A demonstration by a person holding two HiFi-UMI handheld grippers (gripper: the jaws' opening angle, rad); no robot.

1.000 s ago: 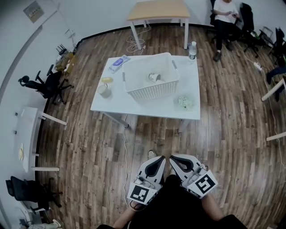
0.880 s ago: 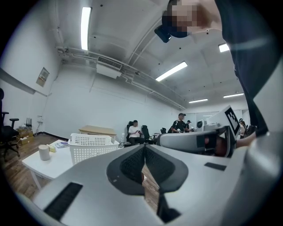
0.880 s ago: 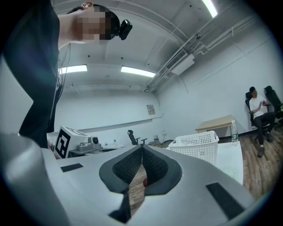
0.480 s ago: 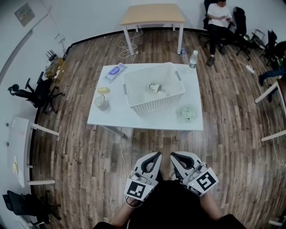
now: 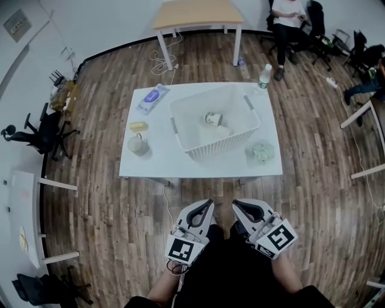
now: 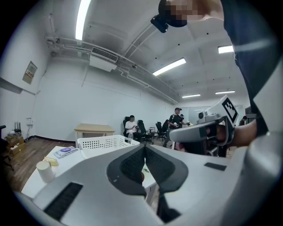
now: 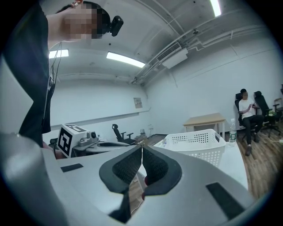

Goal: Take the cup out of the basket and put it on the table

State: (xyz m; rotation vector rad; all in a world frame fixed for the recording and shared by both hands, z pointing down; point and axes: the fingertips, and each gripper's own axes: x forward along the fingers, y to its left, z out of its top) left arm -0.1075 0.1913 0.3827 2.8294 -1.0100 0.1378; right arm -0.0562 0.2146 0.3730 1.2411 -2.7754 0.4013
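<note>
A small cup [image 5: 212, 118] lies on its side inside the white lattice basket [image 5: 246, 127] on the white table [image 5: 162, 162]. Both grippers are held close to my body, well short of the table's near edge. My left gripper [image 5: 207, 205] is shut with nothing between its jaws, and its tips meet in the left gripper view [image 6: 144, 145]. My right gripper [image 5: 237, 204] is likewise shut and empty [image 7: 142, 146]. The basket [image 6: 102, 142] shows ahead in the left gripper view and the basket [image 7: 194, 141] also in the right gripper view; the cup is hidden in both.
On the table are a white mug [image 5: 138, 144], a yellow item [image 5: 138, 126], a wipes pack [image 5: 152, 96], a green crumpled thing [image 5: 262, 151] and a bottle [image 5: 265, 75]. A wooden table [image 5: 195, 13] and a seated person [image 5: 287, 12] are behind. Office chairs [image 5: 42, 132] stand left.
The table and basket have come nearer and lower in the head view as I moved toward them. Both grippers stayed shut and side by side.
</note>
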